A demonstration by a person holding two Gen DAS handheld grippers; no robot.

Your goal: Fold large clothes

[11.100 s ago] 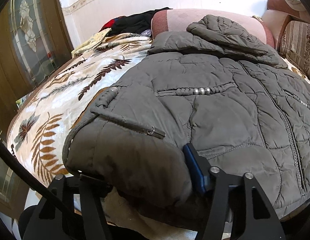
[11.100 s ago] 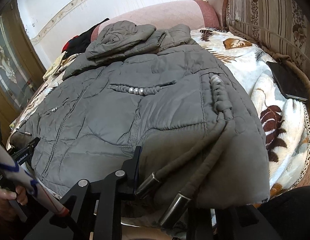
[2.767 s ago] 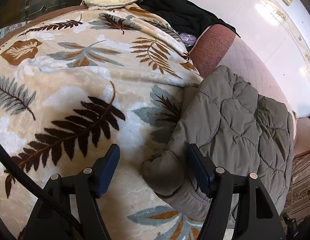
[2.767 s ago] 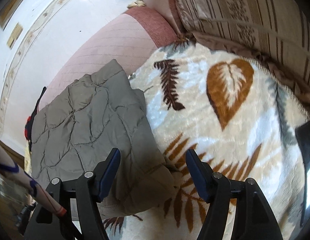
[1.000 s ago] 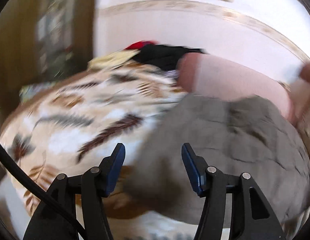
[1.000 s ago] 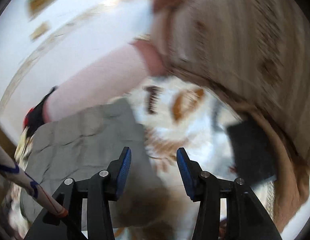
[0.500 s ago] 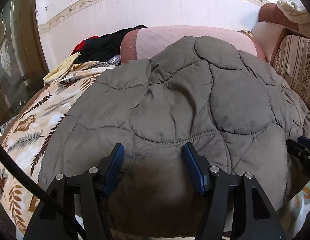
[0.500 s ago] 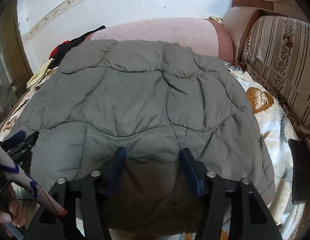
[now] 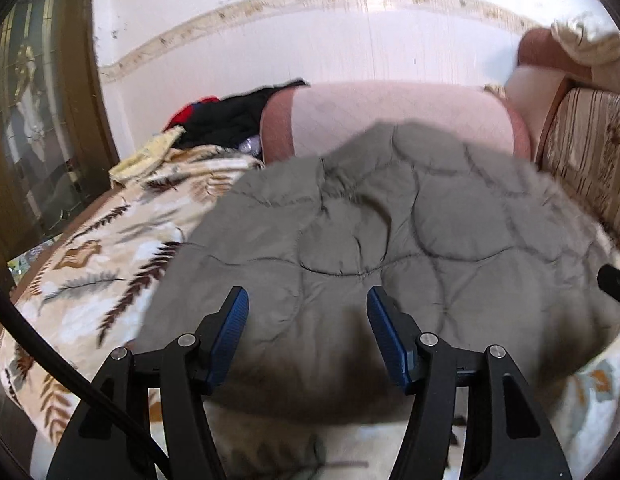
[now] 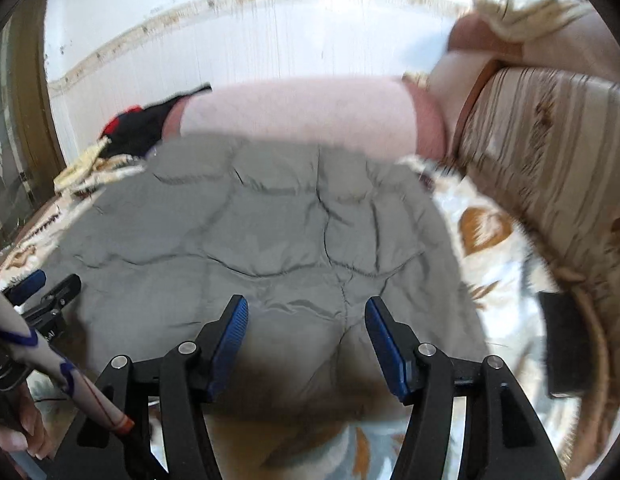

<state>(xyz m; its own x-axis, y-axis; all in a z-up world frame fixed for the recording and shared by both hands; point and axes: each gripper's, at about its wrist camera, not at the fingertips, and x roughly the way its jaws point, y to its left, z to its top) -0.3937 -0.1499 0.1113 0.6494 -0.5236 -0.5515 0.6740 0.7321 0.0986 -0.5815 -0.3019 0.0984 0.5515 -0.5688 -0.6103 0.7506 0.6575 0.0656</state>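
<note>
A grey quilted jacket lies folded into a broad pad on the leaf-print blanket, quilted back up. It also shows in the right wrist view. My left gripper is open and empty, held just above the jacket's near edge. My right gripper is open and empty, above the near edge further right. The left gripper's tips show at the left of the right wrist view.
A pink bolster lies behind the jacket, with dark and red clothes at its left end. A striped sofa back runs along the right. A black phone lies on the blanket at right. A wooden door stands at left.
Both grippers have lifted back off the jacket's near edge and tilted up, so more wall shows. The jacket lies folded as before.
</note>
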